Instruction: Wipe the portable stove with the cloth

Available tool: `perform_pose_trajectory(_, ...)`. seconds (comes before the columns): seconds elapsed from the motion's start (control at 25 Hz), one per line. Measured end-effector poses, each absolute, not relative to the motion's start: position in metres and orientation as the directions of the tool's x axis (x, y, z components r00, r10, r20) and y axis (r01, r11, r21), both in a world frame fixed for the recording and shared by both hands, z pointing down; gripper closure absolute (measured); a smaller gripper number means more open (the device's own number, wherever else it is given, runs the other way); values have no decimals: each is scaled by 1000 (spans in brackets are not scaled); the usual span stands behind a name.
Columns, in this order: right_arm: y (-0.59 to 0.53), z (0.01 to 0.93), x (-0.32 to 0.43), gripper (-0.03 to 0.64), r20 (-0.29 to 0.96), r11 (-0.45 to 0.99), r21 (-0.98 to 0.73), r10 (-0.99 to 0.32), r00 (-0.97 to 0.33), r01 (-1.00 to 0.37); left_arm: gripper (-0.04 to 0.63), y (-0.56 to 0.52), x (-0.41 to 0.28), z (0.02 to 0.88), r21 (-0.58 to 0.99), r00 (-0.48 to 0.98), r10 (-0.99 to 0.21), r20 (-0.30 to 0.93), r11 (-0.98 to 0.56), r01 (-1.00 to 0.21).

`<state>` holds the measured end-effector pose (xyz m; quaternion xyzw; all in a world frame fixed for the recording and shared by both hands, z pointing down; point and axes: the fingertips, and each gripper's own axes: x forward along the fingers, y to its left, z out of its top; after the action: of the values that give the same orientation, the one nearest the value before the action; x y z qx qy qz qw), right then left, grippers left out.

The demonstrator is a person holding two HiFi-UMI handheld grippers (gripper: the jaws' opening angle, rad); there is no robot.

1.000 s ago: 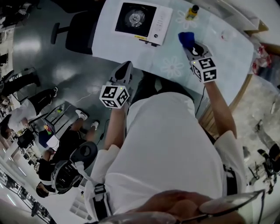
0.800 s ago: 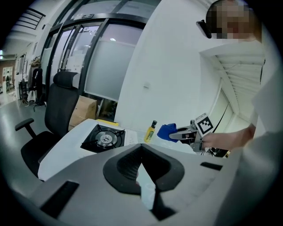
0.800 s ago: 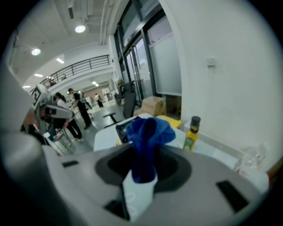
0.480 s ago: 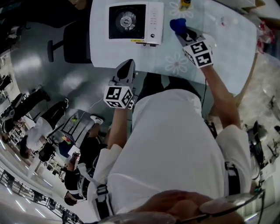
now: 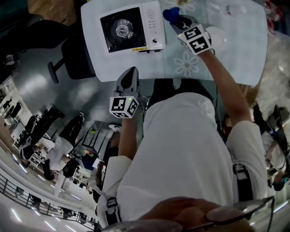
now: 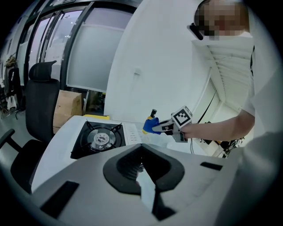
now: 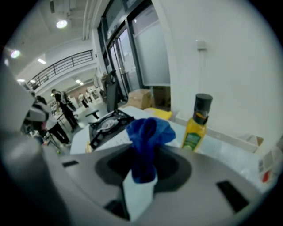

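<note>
The white portable stove [image 5: 129,28] with a black burner top stands at the left end of the glass table [image 5: 235,59]. My right gripper [image 5: 174,19] hovers just right of the stove's control panel, shut on a bunched blue cloth [image 5: 171,13]. In the right gripper view the cloth [image 7: 148,137] stands up between the jaws, with the stove [image 7: 108,123] beyond it to the left. My left gripper [image 5: 129,74] hangs off the table's near edge, below the stove, shut and holding nothing. The left gripper view shows the stove [image 6: 99,137] and the cloth [image 6: 151,126] ahead.
A yellow bottle with a black cap [image 7: 196,126] stands near the wall behind the cloth. A black office chair [image 5: 74,54] sits left of the table, with a cardboard box [image 6: 66,108] beyond it. Several people stand on the floor far off at the left.
My right gripper has carried the blue cloth left, closer to the stove's right side. The left gripper has stayed off the near table edge.
</note>
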<state>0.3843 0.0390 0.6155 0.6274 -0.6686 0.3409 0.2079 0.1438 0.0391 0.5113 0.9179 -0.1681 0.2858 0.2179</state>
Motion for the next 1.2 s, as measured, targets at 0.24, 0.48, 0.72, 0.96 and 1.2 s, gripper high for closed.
perform_pose_trajectory(0.24,11,657,395,485,729,-66,-223,-673,-122,-973,563,30,147,534,323,761,-177,624,-829,-457)
perform_pose_trajectory(0.48,-16,681,406,485,736,-133,-301,-661,-142,-944,563,27,151,538,331,756,-140,639,-838,-434)
perform_pose_trajectory(0.72,-27,699,415,485,753,-180,-309,-646,-124,-934,563,23,144,538,326,747,-141,650,-836,-441)
perform_pose_trajectory(0.96,-29,708,403,485,763,-78,-236,-632,-135,-969,565,29,136,544,332,744,-136,654,-832,-444)
perform_pose_trajectory(1.2,-13,711,382,485,770,-9,-232,-612,-178,-973,564,38,131,545,336,746,-138,651,-829,-446)
